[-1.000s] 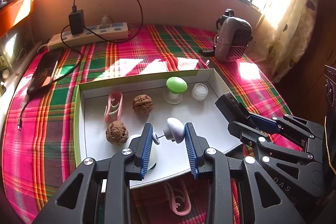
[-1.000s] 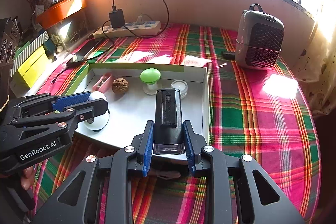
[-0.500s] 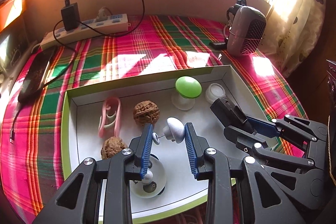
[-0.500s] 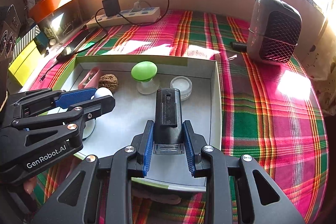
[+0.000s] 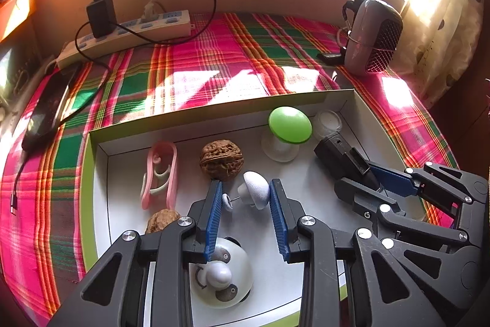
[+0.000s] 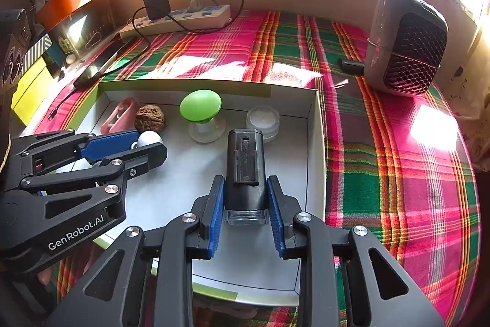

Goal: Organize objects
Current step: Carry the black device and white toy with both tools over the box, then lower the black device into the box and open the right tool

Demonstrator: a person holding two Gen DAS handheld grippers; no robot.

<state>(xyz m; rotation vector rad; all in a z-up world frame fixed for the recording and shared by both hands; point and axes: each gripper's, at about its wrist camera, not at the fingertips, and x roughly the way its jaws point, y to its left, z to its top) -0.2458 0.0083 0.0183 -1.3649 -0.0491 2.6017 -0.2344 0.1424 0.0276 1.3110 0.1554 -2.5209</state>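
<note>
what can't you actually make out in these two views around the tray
- Second walnut, left wrist view: mostly hidden behind the left gripper finger.
- Round white panda-faced thing, left wrist view: partly covered by the same gripper; unidentifiable.
- Black device's clear base, right wrist view: sunk between the right gripper pads; contact with the tray floor cannot be told.
- Pink clip, right wrist view: foreshortened, lower end hidden by the left gripper.

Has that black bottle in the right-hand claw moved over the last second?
Yes. The black bottle, clamped in the right gripper, has gone deeper over the tray, closer to the clear jar.
</note>
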